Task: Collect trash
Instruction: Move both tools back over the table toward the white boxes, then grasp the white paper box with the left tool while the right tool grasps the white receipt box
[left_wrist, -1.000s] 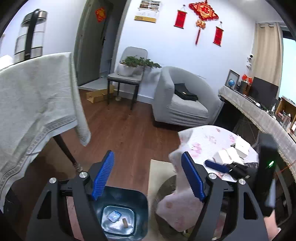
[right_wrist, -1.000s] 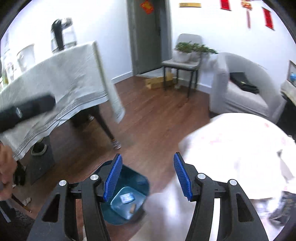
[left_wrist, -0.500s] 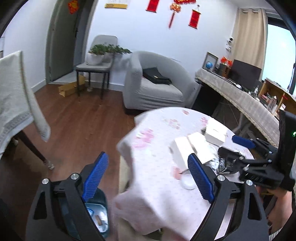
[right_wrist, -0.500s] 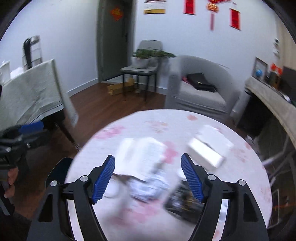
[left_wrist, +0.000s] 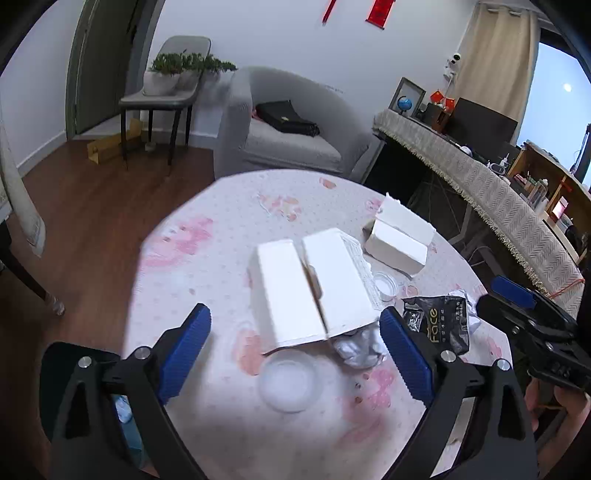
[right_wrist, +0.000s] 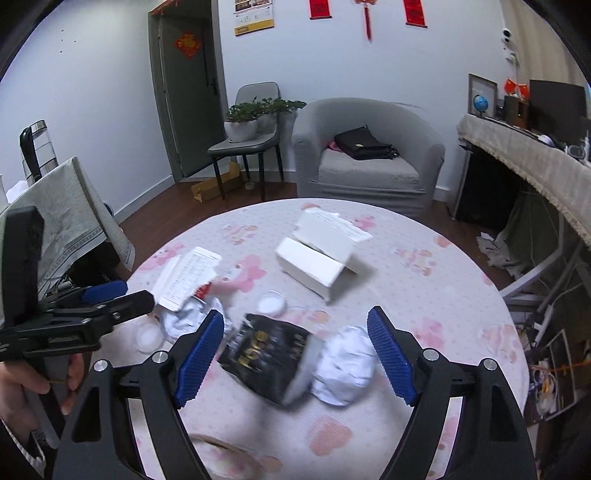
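Right gripper (right_wrist: 295, 356) is hanging with jaws spread wide and empty, straddling a black foil packet (right_wrist: 267, 360) that is lying on the round table (right_wrist: 424, 280), with a crumpled white wad (right_wrist: 347, 365) touching the packet's right side. Left gripper (left_wrist: 295, 354) is likewise gaping and holding nothing, poised over a small clear lid (left_wrist: 288, 380) and the near end of an opened white box (left_wrist: 314, 288); crumpled foil (left_wrist: 358, 347) is peeking out from under that box. A second white box (right_wrist: 319, 254) is sitting farther back, another round lid (right_wrist: 272, 302) just in front of it. Risks as I am judging them: the right jaws are bracketing packet and wad together, so closing may pinch only the slick packet edge and let it slide out, or nudge the wad off the table rim. The left jaws are looking too narrow for the box's width; a corner grab could tear the flap or drag the lid along. The bin (left_wrist: 62, 369) is showing only as a dark rim at lower left, so any carry there is crossing open floor.
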